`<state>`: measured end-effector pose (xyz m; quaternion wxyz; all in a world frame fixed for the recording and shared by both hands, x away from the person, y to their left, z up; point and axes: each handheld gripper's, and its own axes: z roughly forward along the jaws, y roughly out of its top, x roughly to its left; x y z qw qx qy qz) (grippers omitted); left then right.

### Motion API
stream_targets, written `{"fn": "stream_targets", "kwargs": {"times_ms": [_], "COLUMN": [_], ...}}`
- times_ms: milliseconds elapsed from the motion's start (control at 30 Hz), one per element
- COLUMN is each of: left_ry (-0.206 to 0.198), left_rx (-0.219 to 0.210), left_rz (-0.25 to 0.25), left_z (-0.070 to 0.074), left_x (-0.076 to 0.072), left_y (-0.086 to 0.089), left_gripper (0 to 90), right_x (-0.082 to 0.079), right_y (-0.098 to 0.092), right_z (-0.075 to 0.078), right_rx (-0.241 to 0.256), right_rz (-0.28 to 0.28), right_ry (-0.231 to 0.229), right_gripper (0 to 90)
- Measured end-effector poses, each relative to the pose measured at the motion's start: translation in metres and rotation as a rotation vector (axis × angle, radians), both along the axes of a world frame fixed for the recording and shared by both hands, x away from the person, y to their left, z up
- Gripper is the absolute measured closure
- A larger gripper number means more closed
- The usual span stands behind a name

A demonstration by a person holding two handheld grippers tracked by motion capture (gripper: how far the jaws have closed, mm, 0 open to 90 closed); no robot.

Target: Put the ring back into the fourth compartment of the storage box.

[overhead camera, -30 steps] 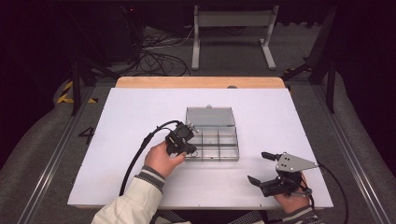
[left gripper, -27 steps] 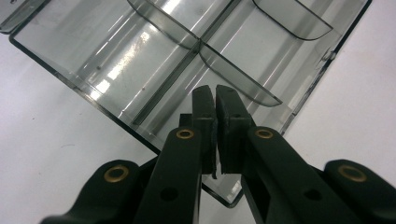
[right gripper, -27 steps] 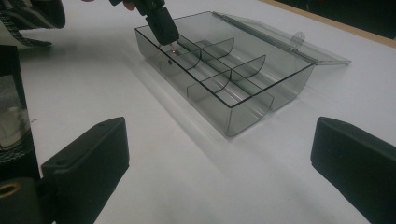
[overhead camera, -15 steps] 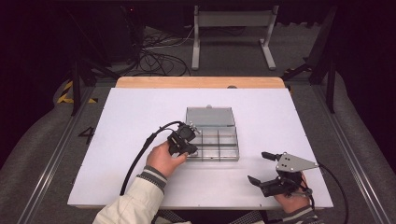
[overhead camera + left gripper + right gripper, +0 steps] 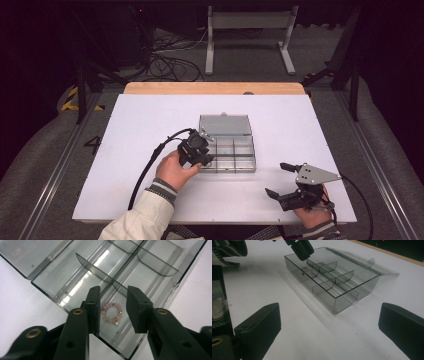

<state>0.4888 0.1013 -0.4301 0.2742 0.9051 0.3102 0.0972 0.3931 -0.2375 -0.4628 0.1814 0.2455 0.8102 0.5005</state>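
Right gripper (image 5: 282, 180) nearest, parked on white table (image 5: 140, 125) well clear of box; jaws spread wide, holding nothing, likely waiting.

Left gripper (image 5: 112, 307) poised over near-left corner compartment of clear smoky plastic divided box (image 5: 227, 150), lid folded back flat behind. Jaws partly apart, straddling small pink-bead bracelet with gold spacers (image 5: 112, 312) lying on compartment floor; no contact visible. Judged: bracelet either just dropped in or about to be pinched; cannot tell which.

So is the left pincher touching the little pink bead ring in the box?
Apart. In the left gripper view, the left gripper has its jaws open either side of the bead ring, with clear box floor showing between.
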Motion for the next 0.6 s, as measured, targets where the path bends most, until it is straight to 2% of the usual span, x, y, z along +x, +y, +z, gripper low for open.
{"fn": "stream_targets", "kwargs": {"times_ms": [233,400,500,600], "left_ry": [-0.073,-0.11,-0.155,-0.166], "left_rx": [-0.053,-0.083,-0.099,-0.117], "left_rz": [-0.004,-0.015,-0.014,-0.015], "left_z": [0.015,0.024,0.029,0.033], "left_x": [-0.013,-0.023,-0.029,-0.033], "left_y": [0.005,0.009,0.011,0.014], "left_gripper": [52.4,45.8,40.8,38.6], "right_x": [0.0,0.0,0.0,0.0], "right_y": [0.0,0.0,0.0,0.0], "right_z": [0.0,0.0,0.0,-0.001], "right_rx": [-0.001,-0.001,-0.003,-0.001], "right_rz": [-0.001,-0.001,-0.001,-0.002], "right_ry": [0.001,0.001,0.002,0.005], "right_gripper": [4.7,4.7,4.7,4.7]}}
